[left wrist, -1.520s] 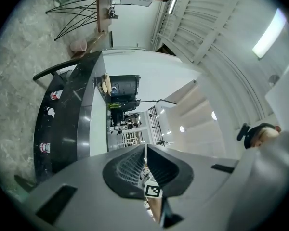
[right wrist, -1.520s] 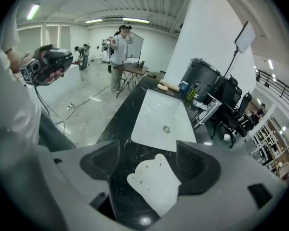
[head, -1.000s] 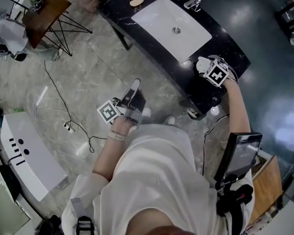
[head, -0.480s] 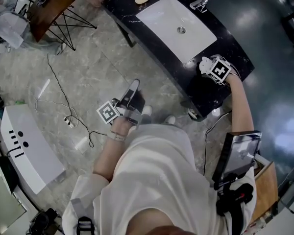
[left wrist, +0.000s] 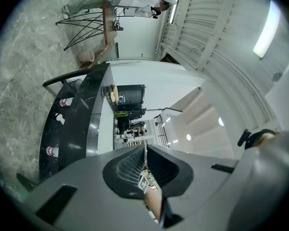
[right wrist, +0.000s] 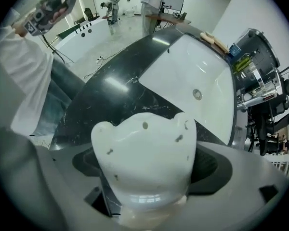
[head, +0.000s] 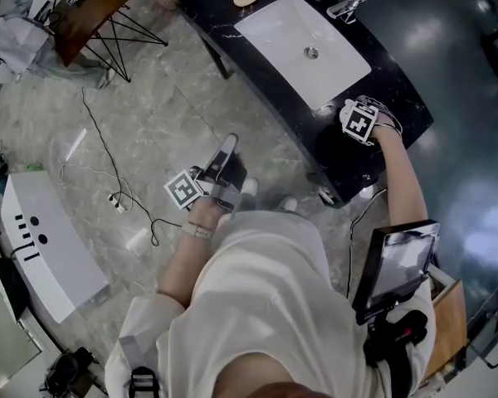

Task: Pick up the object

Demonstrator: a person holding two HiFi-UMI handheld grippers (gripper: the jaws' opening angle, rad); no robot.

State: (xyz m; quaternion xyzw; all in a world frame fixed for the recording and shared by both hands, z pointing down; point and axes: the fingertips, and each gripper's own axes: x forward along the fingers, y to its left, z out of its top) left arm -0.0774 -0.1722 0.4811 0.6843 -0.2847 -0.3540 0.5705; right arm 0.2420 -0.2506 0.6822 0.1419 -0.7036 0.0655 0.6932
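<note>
Down over the white object on the black bench beside the sink have come the right tongs, jaws just widened, seemingly to straddle it before pinching, while the left tongs, pressed together and empty, idle at the waist.

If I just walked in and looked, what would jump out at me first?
A lumpy, glossy white object fills the right gripper view, sitting on the black counter beside the white sink. The right gripper points down over it; its jaws have just been opening, with the object between them but not squeezed. The left gripper hangs shut above the marble floor.
</note>
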